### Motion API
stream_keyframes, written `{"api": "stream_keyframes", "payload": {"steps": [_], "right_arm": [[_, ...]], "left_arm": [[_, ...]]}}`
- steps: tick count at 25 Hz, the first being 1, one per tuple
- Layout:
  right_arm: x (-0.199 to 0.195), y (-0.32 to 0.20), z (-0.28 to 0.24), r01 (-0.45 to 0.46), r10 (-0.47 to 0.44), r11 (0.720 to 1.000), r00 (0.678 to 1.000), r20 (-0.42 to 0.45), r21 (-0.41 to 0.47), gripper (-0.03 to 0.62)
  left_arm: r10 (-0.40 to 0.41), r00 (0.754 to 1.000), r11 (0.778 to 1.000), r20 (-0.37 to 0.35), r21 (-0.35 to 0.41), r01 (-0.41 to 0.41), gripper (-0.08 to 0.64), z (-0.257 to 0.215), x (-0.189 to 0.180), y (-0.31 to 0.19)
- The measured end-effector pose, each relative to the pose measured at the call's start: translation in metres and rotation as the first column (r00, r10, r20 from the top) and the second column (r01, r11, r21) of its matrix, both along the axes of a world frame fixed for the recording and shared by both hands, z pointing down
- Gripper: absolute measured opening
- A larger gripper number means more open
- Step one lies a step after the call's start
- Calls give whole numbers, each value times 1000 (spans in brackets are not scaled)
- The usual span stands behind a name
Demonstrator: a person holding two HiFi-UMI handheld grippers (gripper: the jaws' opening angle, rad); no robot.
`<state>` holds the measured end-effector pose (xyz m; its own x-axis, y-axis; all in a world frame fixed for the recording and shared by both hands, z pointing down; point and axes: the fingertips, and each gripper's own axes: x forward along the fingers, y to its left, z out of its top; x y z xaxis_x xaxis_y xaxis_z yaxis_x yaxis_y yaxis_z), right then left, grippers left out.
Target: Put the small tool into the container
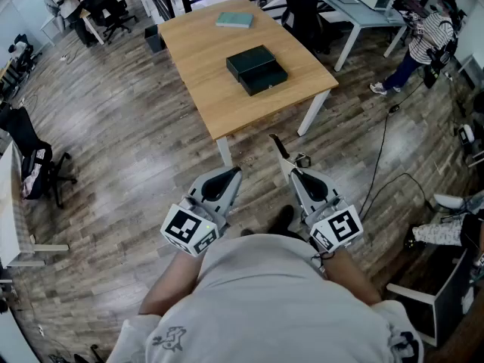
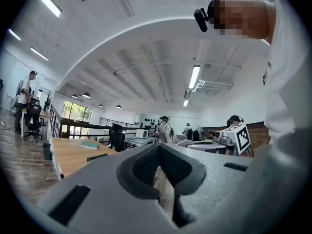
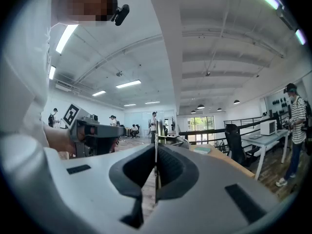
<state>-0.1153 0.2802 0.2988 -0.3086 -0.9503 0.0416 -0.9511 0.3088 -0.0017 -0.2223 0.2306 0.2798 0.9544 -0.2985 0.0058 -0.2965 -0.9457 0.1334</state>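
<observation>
Past our white shirt (image 1: pixel 265 293), our right gripper (image 1: pixel 291 172) pinches the small tool (image 1: pixel 279 147) — its length aimed ahead at the container (image 1: pixel 257 69), well apart on the table (image 1: pixel 215 97); left gripper (image 1: pixel 233 175) closed, empty.

**Head view:** cam on person's head, faces fwd & steeply down; left gripper (image 1: pixel 234 172) & right gripper (image 1: pixel 290 169) close at bottom, table (image 1: pixel 204 74) farther ahead. **Left gripper view:** cam rides that gripper, low, looks along jaws, tilted up to ceiling (image 2: pixel 146 57). **Right gripper view:** same, mirrored. All 3 share table w/ teal book (image 1: pixel 234 20); each gripper view catches the other's marker cube (image 2: pixel 242 138).
</observation>
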Motion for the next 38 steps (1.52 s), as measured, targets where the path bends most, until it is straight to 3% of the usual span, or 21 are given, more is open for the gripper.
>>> {"api": "stream_keyframes", "payload": {"steps": [12, 22, 38], "right_arm": [[11, -11, 4, 8, -8, 1000, 1000, 14, 5, 11], [40, -26, 12, 27, -26, 999, 999, 32, -25, 11], [169, -66, 21, 41, -37, 997, 997, 61, -61, 12]], "left_arm": [[-27, 1000, 1000, 14, -15, 28, 3, 7, 3, -10], [-32, 999, 999, 29, -32, 33, 4, 14, 34, -26], [-52, 994, 995, 96, -76, 59, 4, 42, 149, -73]]}}
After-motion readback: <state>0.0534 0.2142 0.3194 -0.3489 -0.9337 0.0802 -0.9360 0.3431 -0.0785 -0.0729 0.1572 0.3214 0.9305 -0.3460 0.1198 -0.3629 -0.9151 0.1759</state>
